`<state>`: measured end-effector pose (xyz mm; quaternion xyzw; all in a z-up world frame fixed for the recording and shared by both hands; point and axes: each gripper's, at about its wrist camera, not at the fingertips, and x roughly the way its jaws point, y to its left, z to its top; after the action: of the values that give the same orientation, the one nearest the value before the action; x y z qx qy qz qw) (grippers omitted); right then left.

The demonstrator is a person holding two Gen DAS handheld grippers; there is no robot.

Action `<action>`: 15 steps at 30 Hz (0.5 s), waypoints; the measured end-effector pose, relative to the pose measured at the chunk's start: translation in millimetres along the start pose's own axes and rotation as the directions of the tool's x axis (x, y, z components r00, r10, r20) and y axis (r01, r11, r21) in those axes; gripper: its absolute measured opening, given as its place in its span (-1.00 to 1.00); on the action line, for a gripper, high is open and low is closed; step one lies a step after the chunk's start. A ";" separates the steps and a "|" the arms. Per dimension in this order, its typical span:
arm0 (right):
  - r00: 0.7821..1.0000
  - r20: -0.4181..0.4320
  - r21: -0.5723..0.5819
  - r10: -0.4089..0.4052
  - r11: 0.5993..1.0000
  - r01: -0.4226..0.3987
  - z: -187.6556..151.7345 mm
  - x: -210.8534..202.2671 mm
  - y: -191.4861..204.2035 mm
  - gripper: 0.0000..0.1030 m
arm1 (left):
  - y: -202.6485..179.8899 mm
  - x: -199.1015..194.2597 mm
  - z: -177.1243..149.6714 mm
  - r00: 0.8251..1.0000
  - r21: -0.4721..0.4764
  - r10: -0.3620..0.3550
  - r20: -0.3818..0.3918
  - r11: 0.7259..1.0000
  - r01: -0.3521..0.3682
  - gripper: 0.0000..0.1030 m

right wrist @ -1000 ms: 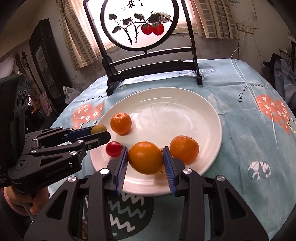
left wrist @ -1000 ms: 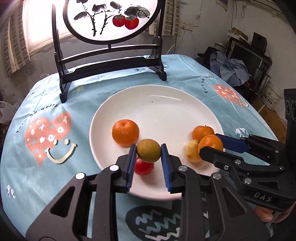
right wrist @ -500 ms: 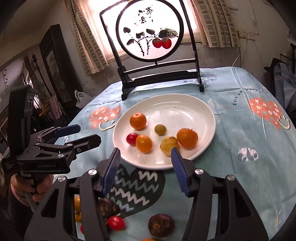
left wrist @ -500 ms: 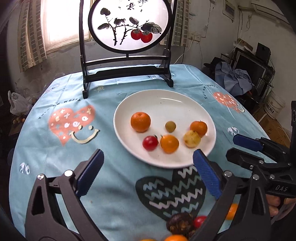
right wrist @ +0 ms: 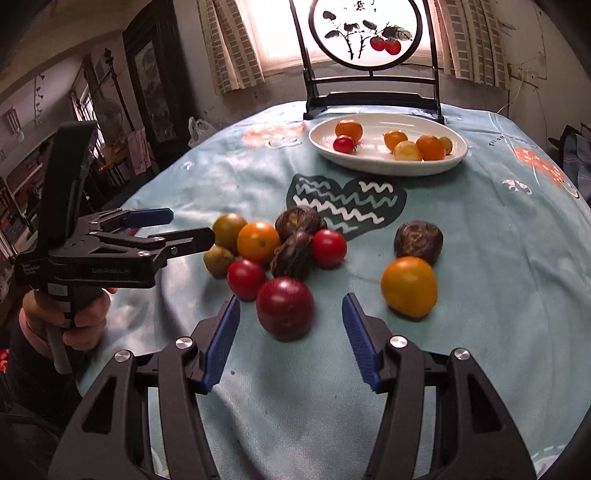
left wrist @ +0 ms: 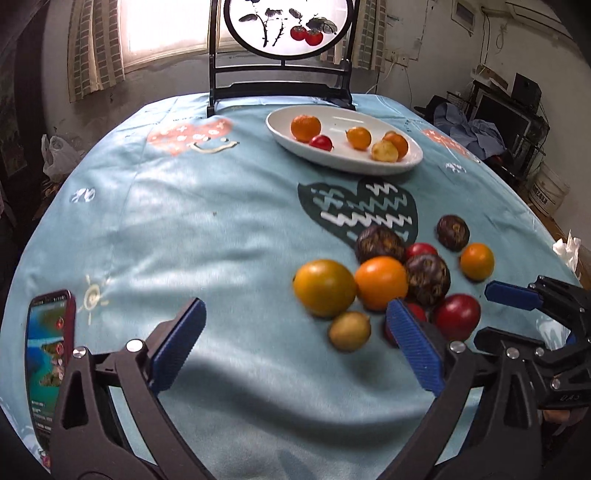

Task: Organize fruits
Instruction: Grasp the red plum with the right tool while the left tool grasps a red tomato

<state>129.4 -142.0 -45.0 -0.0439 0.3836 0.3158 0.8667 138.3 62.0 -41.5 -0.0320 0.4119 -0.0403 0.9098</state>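
right wrist view: the right tongs (right wrist: 291,341) sit at the bottom centre of the frame with their blue-padded jaws spread wide apart, and a dark red round tomato (right wrist: 285,307) lies on the tabletop just ahead of the gap between them, touching neither pad. right of it sits a large orange-yellow fruit (right wrist: 409,287), with a dark brown wrinkled fruit (right wrist: 418,240) just behind it. in the middle of the frame a loose cluster of red, orange, greenish and dark brown fruits (right wrist: 275,243) rests on the light blue patterned tablecloth (right wrist: 498,258). at the left edge the left tongs (right wrist: 184,227) are held in a hand (right wrist: 79,317), jaws parted, empty, close to the cluster. in the upper centre a white oval plate (right wrist: 388,162) carries several small orange, yellow and red fruits, and behind it stands a black wooden stand with a round painted panel (right wrist: 369,33).

left wrist view: the left tongs (left wrist: 295,347) fill the bottom of the frame, pads wide apart over bare cloth, the right pad just in front of the fruit cluster (left wrist: 388,284). the right tongs (left wrist: 513,314) show at the lower right edge, open. a red-cased smartphone (left wrist: 48,354) lies at the lower left, and the plate (left wrist: 413,162) sits in the upper centre.
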 end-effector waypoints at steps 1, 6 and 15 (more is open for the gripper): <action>0.999 0.008 -0.026 -0.031 0.999 0.031 -0.9 -0.3 3.6 0.13 | 2.9 1.2 -3.7 1.000 -0.014 -0.021 -0.021 1.000 0.021 0.95; 0.999 -0.003 -0.075 -0.047 0.996 0.047 -3.3 3.3 10.8 0.13 | 14.3 -7.7 -7.4 0.995 -0.079 -0.099 0.024 0.992 0.101 0.95; 0.998 -0.051 -0.057 -0.044 0.998 0.041 2.4 15.7 9.6 0.13 | 16.1 -7.1 -4.9 0.992 -0.108 -0.121 0.026 0.987 0.123 0.95</action>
<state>133.2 -125.5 -52.6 -0.0842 0.3962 0.3066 0.8614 130.7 78.5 -40.9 -0.1071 0.4021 -0.0729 0.9064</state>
